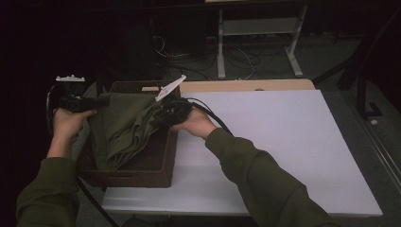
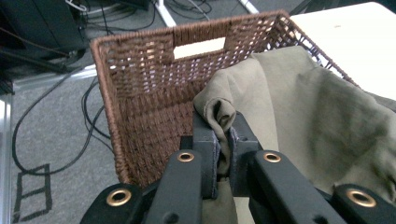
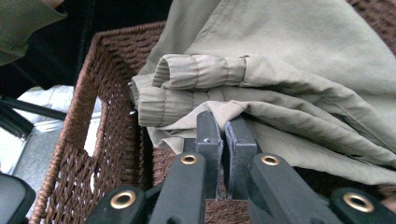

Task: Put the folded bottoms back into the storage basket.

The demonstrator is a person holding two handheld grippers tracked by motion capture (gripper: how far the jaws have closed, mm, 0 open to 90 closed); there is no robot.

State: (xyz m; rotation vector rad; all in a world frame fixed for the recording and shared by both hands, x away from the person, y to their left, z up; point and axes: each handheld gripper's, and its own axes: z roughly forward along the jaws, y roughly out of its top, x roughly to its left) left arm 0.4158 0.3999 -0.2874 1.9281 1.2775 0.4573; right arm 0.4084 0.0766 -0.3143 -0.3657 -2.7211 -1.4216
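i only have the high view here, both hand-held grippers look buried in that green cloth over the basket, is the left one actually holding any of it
Observer: Yes. In the left gripper view the left hand-held gripper is shut on a bunched fold of the cloth.
Operator: and the right one
Observer: The right hand-held gripper is shut on a thin edge of the cloth, just under two ribbed cuffs.
Operator: cuffs? so its clothing
Observer: It looks like a garment; the right gripper view shows a seam too, but I cannot tell which kind.
Operator: anything else in the basket
Observer: Under the cloth the left gripper view shows bare wicker on the inside of the basket; the bottom is hidden.
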